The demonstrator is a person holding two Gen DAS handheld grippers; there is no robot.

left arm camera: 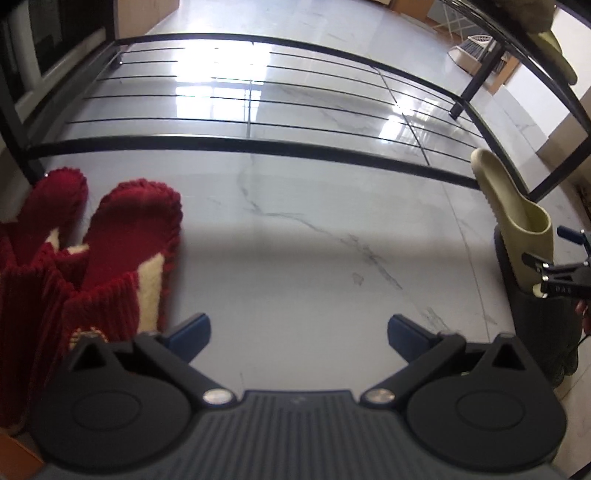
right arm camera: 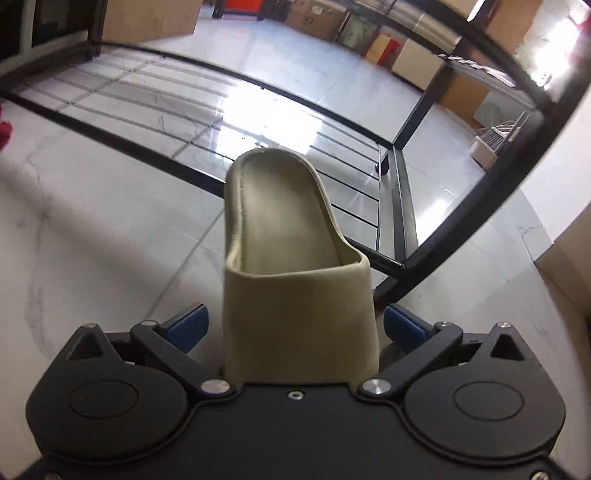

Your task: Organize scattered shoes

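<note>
An olive foam slide (right arm camera: 291, 236) lies on the marble floor with its heel toward the black shoe rack (right arm camera: 110, 139). My right gripper (right arm camera: 295, 326) is open, and its blue pads (right arm camera: 188, 326) flank the slide's toe strap with small gaps on both sides. The left wrist view has the same olive slide (left arm camera: 513, 218) at the far right, with the right gripper (left arm camera: 554, 275) at its strap. My left gripper (left arm camera: 299, 334) is open over bare floor with nothing between its fingers. A pair of red knitted slippers (left arm camera: 129, 236) sits on the floor to its left.
The shoe rack's low barred shelf (left arm camera: 251, 144) stretches across the floor ahead. A second olive slide (left arm camera: 557, 55) rests on an upper shelf at top right. Something dark, perhaps a shoe (left arm camera: 535, 325), lies beside the slide on the floor. Cardboard boxes (right arm camera: 147, 18) stand behind the rack.
</note>
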